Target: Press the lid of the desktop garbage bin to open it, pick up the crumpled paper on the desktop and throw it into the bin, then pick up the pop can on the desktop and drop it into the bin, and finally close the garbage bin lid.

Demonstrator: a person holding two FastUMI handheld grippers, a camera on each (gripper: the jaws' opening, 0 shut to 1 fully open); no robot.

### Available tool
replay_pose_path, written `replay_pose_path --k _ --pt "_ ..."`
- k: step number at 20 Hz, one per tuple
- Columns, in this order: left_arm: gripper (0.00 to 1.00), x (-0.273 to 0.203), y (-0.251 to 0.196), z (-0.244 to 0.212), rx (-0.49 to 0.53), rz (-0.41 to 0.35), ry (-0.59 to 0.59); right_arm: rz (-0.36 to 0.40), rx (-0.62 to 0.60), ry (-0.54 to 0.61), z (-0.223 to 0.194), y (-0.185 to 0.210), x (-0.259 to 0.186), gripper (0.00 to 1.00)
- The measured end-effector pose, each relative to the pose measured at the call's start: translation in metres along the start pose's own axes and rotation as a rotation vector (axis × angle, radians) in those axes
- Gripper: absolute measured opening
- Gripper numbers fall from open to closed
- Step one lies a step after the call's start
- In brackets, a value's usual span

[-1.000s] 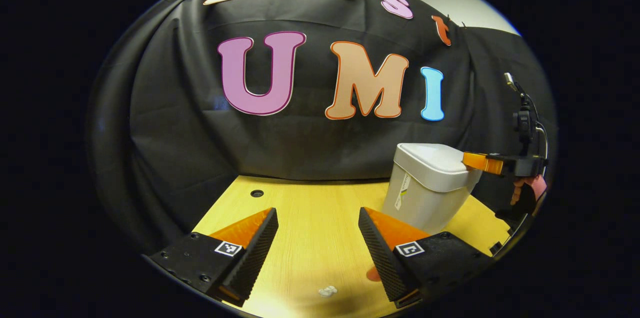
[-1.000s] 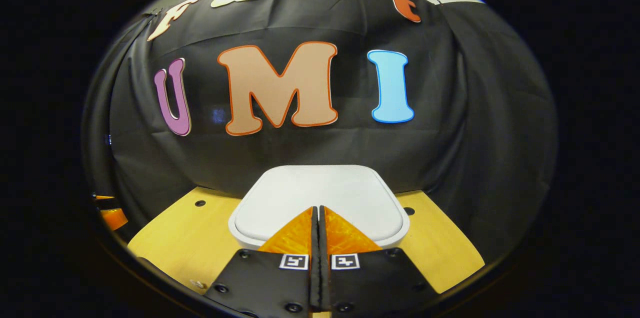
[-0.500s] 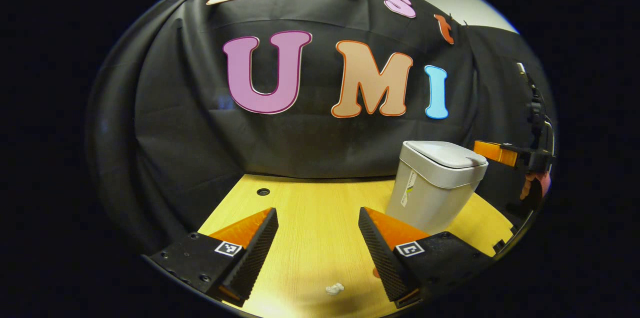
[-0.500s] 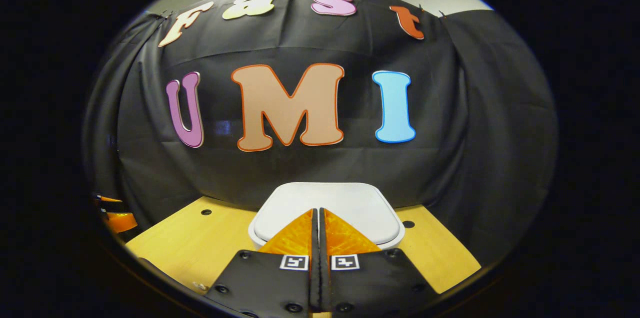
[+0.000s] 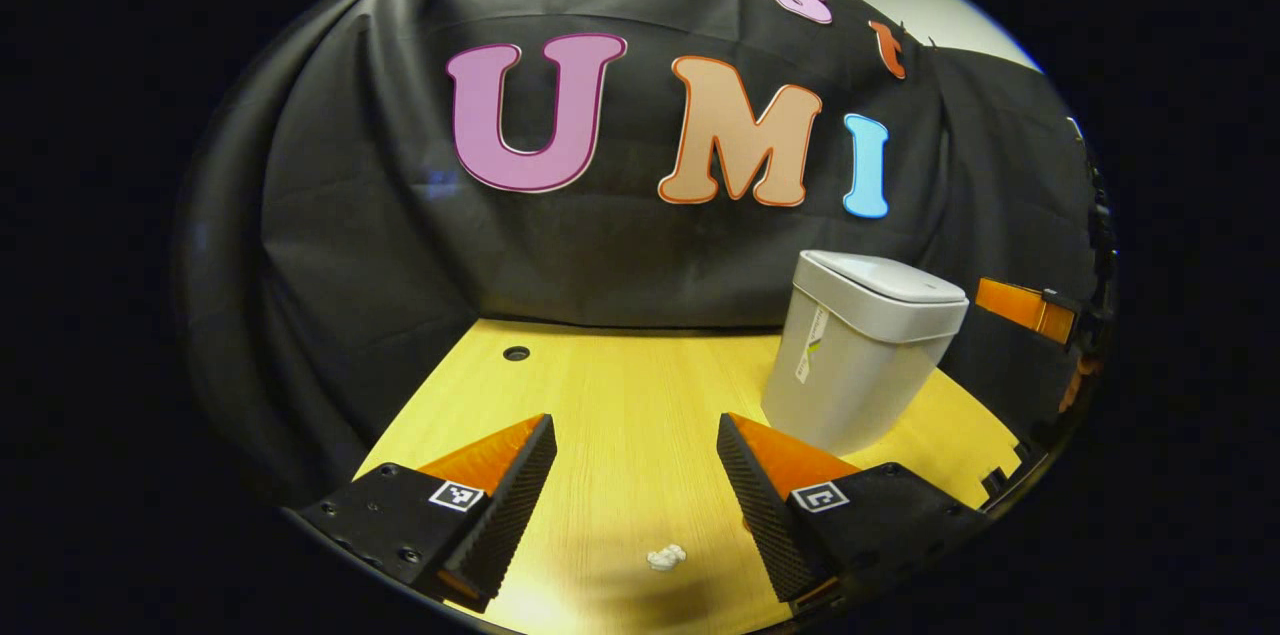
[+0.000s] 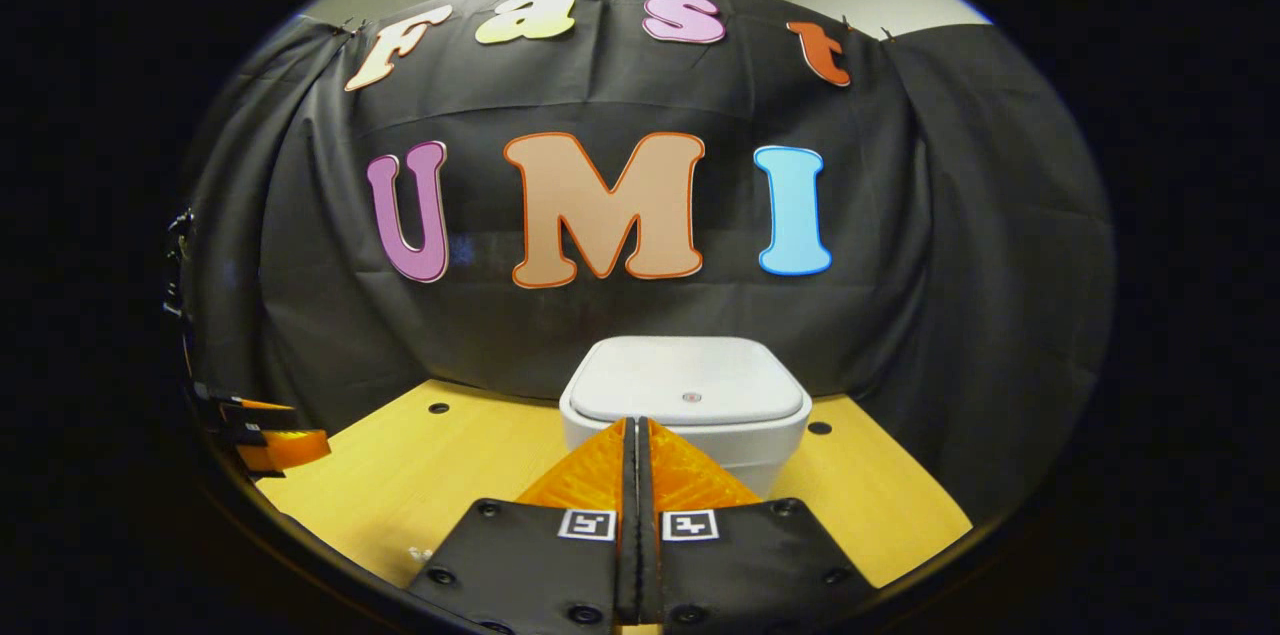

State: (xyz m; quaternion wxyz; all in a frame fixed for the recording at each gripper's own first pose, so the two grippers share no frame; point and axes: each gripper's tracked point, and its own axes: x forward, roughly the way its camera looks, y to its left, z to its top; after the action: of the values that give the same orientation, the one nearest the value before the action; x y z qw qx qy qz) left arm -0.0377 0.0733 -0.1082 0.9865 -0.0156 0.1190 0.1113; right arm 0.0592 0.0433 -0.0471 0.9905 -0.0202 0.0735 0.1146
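Judged at step one: pressing the lid to open the bin. Seen shut and flat on the bin in both views, so no opening yet.

Noted right gripper with its fingers pressed together, holding nothing, aimed at the bin's front. From the left gripper view, placed at about lid height, just beside the bin on its far side, not touching it.

Noted left gripper with fingers spread wide, holding nothing, hovering low over the table, well apart from the bin.

Found paper lying on the table between and just ahead of the left fingers, a small white wad. Judged not yet picked up.

Bin upright on the table, near the back wall. Contents hidden by the shut lid; cannot tell what, if anything, is inside.

Next, by judgement: bring the closed right tips down onto the lid top, near the small mark, and push straight down. Avoid a sideways shove, which may slide or tip a light bin. Then lower the left gripper around the paper.
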Motion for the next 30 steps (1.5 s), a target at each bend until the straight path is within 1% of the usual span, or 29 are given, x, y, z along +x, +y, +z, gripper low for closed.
replay_pose_path --k 3,4,5,6,8,10,11,12,13,14,16,17,18,21,22,24,27,30 --pt "0.95 0.002 -0.003 -0.025 0.012 -0.029 0.046 0.006 0.02 0.035 -0.015 0.005 -0.013 0.04" --pt "0.95 0.002 -0.005 -0.032 0.008 -0.041 0.061 0.013 0.029 0.045 -0.019 0.009 -0.016 0.14" --pt "0.95 0.004 -0.007 -0.042 0.001 -0.053 0.08 0.009 0.036 0.052 -0.022 0.009 -0.018 0.27" --pt "0.95 0.005 -0.009 -0.053 -0.008 -0.065 0.103 0.014 0.047 0.056 -0.025 0.012 -0.022 0.46" --pt "0.96 0.008 -0.011 -0.073 -0.011 -0.077 0.153 0.01 0.064 0.06 -0.028 0.011 -0.026 0.55" --pt "0.95 0.011 -0.013 -0.094 0.004 -0.087 0.199 -0.004 0.074 0.066 -0.032 0.009 -0.03 0.73" --pt "0.95 0.01 -0.014 -0.103 0.011 -0.097 0.222 -0.015 0.077 0.065 -0.033 0.006 -0.031 0.75" --pt "0.96 0.01 -0.016 -0.112 0.016 -0.113 0.245 -0.025 0.081 0.061 -0.033 0.005 -0.033 0.83" --pt "0.95 0.012 -0.018 -0.12 0.019 -0.122 0.268 -0.036 0.083 0.057 -0.032 0.003 -0.035 0.88" --pt "0.95 0.013 -0.02 -0.128 0.02 -0.13 0.288 -0.048 0.082 0.052 -0.032 0.001 -0.037 0.98" --pt "0.95 0.016 -0.019 -0.143 0.027 -0.139 0.329 -0.069 0.076 0.048 -0.032 -0.004 -0.039 0.99" --pt "0.98 0.019 -0.02 -0.151 0.031 -0.142 0.349 -0.077 0.074 0.048 -0.032 -0.006 -0.041 0.99" --pt "0.95 0.022 -0.021 -0.16 0.041 -0.146 0.369 -0.085 0.072 0.049 -0.033 -0.009 -0.042 0.98" --pt "0.95 0.026 -0.03 -0.18 0.063 -0.165 0.427 -0.107 0.073 0.059 -0.035 -0.016 -0.043 0.98" --pt "0.94 0.027 -0.032 -0.185 0.063 -0.168 0.439 -0.11 0.08 0.065 -0.037 -0.017 -0.044 0.99" --pt "0.94 0.028 -0.036 -0.196 0.056 -0.176 0.465 -0.118 0.093 0.064 -0.038 -0.019 -0.046 0.98" --pt "0.92 0.029 -0.035 -0.209 0.051 -0.17 0.509 -0.128 0.093 0.068 -0.039 -0.023 -0.046 0.98" --pt "0.87 0.033 -0.033 -0.219 0.062 -0.167 0.542 -0.134 0.089 0.075 -0.042 -0.026 -0.046 0.99"
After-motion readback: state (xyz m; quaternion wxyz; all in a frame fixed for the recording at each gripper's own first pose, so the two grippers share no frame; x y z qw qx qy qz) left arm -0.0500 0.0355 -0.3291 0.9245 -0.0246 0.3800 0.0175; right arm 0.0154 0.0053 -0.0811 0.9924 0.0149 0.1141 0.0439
